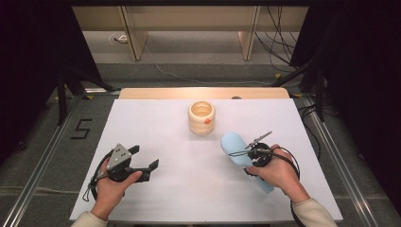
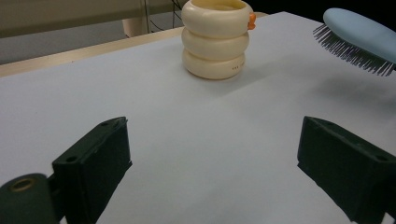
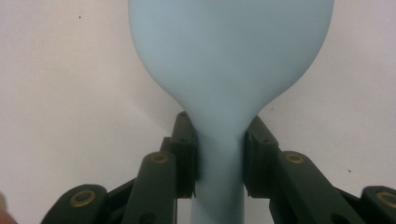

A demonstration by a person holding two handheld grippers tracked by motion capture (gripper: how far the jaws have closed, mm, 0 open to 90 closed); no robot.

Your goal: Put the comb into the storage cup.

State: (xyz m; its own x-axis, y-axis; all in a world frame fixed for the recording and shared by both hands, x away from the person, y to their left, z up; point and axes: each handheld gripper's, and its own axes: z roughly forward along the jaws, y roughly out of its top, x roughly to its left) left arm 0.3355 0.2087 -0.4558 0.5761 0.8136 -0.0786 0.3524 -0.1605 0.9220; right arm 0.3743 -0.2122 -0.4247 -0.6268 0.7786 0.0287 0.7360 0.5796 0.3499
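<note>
The right hand-held gripper (image 1: 255,156) is clamped on the neck of the pale blue hairbrush (image 1: 236,147), held above the desk (image 1: 156,118) with its head pointing far-left toward the cream ringed holder (image 1: 202,117). The left hand-held gripper (image 1: 144,158) rests near-left, jaws apart and empty.

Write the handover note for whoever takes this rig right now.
Right claw: shut on the neck of the light blue hairbrush, held above the white table, bristles down.
Left claw: open, nothing between its jaws, low over the table at the left.
Cream ringed holder: upright at mid-table, beyond the brush head, apart from it.
Done: brush picked up.
Left: probably putting the brush in the holder; left claw is free to steady it.
</note>
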